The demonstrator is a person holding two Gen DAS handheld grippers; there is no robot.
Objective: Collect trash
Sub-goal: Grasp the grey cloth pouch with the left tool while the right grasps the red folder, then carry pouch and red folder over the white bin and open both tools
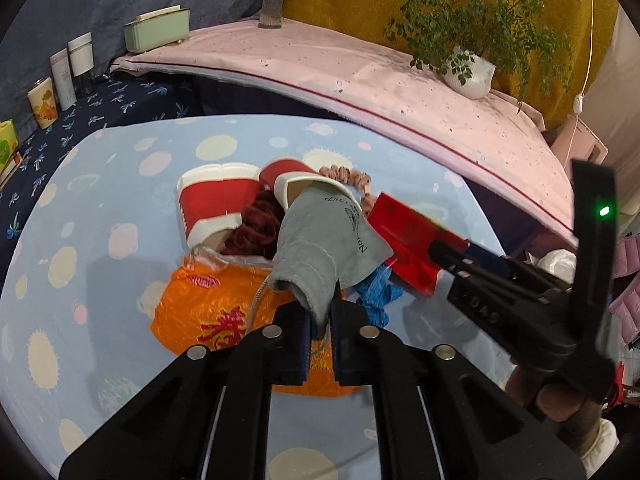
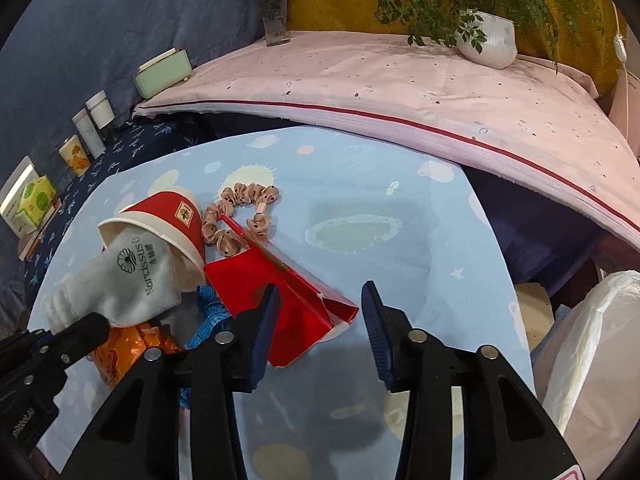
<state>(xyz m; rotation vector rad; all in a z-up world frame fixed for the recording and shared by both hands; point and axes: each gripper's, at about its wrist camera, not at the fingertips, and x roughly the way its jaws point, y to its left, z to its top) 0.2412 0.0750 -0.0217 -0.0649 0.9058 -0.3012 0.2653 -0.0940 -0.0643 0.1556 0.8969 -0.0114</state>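
Observation:
A heap of trash lies on the light blue tablecloth (image 1: pixel 120 200). My left gripper (image 1: pixel 322 320) is shut on the cuff of a grey sock (image 1: pixel 336 236) printed with lettering, which drapes over a red and white paper cup (image 2: pixel 168 220). Under it lie an orange snack bag (image 1: pixel 208 312), a second red cup (image 1: pixel 216 208), a dark red scrunchie (image 1: pixel 256 224) and a blue crumpled piece (image 1: pixel 376 296). My right gripper (image 2: pixel 321 286) straddles the end of a red carton (image 2: pixel 288 280), with a sliver of cloth showing beside its right pad. A pink scrunchie (image 2: pixel 240 208) lies behind the carton.
A white plastic bag (image 2: pixel 592 340) hangs past the table's right edge. Behind the table a pink-covered surface (image 2: pixel 400 80) carries a potted plant (image 2: pixel 488 36), a flower vase (image 2: pixel 276 20) and a green box (image 2: pixel 162 72). Cans and cartons (image 2: pixel 76 156) line the left.

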